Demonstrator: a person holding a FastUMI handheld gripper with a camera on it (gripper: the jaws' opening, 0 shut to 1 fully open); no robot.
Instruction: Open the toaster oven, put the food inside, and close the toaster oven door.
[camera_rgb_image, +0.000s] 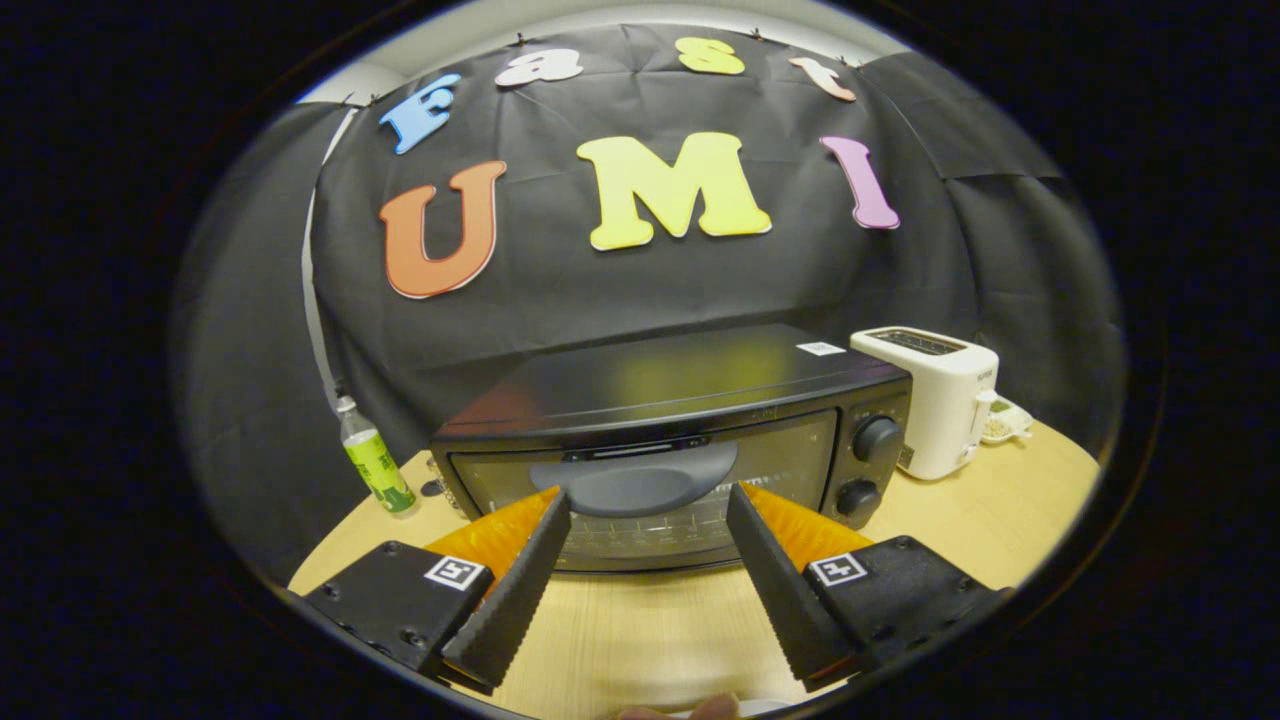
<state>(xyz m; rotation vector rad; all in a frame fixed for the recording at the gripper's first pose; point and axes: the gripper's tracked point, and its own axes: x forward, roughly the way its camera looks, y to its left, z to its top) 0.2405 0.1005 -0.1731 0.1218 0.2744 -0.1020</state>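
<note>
The closed toaster oven (680, 450) is seen at 12 o'clock, bare table (640, 630) left before it. The gripper (648, 497) is held level, its fingers spread and empty, flanking the door handle (640, 482).

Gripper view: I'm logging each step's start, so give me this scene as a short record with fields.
oven: black, on the table
door: shut
handle: just ahead of the fingers, lined up with the gap
gripper: open, holding nothing
toaster: white, right of the oven
bottle: left of the oven
food: not seen
</note>
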